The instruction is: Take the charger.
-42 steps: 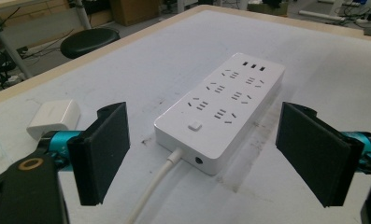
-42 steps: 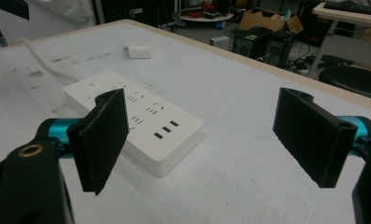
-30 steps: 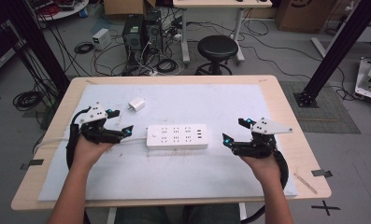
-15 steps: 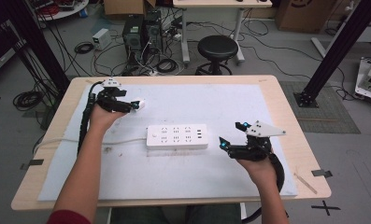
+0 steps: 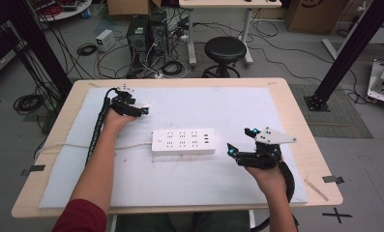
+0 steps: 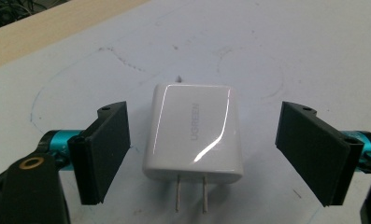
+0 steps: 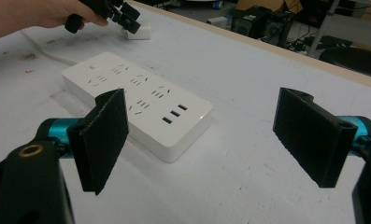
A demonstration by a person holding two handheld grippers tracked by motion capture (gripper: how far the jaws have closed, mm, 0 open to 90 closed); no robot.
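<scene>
one charger (image 6: 193, 135) — one power strip (image 5: 183, 141), seemingly.

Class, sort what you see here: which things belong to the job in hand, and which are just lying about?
Belong to the job:
white charger, between the open left claw
power strip
right claw

Lying about:
stool
computer tower
floor cables

White mat (image 5: 228, 183) covers most of the wooden desk (image 5: 301, 116), tape bits at its left and right edges. Behind the desk: black round stool (image 5: 226, 48), computer tower (image 5: 137, 31), tangled floor cables (image 5: 27, 102). Black frame post (image 5: 347, 53) stands at right.
</scene>
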